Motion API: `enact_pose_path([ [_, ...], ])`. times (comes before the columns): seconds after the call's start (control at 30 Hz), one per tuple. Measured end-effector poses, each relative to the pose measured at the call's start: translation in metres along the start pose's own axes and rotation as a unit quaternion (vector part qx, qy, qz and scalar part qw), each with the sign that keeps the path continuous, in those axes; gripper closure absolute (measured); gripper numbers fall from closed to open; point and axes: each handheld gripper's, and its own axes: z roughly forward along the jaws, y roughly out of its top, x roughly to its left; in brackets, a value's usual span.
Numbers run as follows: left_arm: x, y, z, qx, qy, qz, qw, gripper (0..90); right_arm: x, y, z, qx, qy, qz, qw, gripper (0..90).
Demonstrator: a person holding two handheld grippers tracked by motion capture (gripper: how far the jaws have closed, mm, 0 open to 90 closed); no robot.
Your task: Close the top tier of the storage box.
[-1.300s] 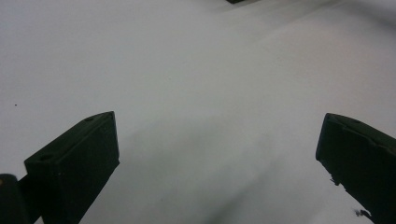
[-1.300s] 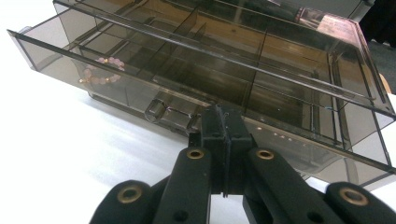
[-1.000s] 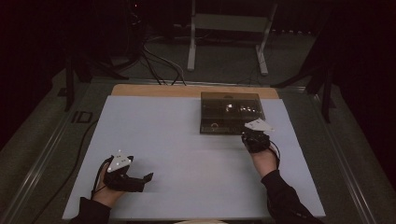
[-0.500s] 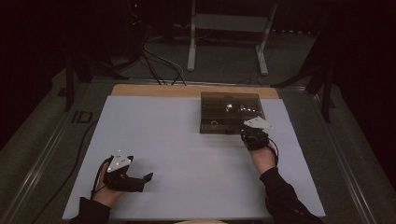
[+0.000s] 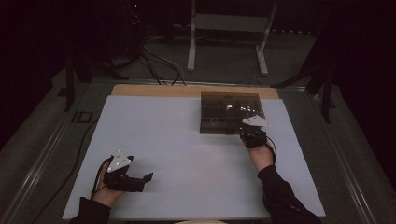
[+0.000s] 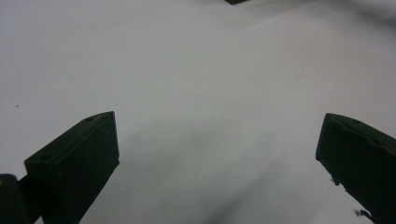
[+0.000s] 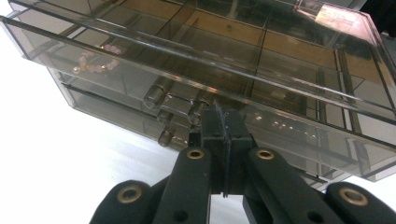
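Note:
A smoky transparent drawer box (image 5: pixel 231 112) stands on the white tabletop (image 5: pixel 187 154) at the back right. My right gripper (image 5: pixel 248 131) is at its front face. In the right gripper view the gripper (image 7: pixel 224 116) has its jaws pressed together, tips against the box (image 7: pixel 261 56) just right of a clear drawer handle (image 7: pixel 161 95); I cannot tell if anything thin is pinched. A beaded bracelet (image 7: pixel 93 63) lies in an upper compartment. My left gripper (image 5: pixel 145 182) rests near the front left edge, and in its own view the gripper (image 6: pixel 219 135) stands open over bare white surface.
A wooden strip (image 5: pixel 187 91) runs along the table's far edge. Cables (image 5: pixel 159 60) and a metal stand (image 5: pixel 191 42) are on the dark floor behind. A cable (image 5: pixel 79 154) trails off the table's left side from the left gripper.

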Motion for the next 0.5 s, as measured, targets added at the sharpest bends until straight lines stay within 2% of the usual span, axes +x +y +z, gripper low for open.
enact_pose_path([
  [0.5,0.0005,-0.0006,0.0003,0.000,0.000,0.000,1.0000,1.1,-0.0032,0.0054,0.0106,0.001,-0.006,0.006,1.0000,90.0],
])
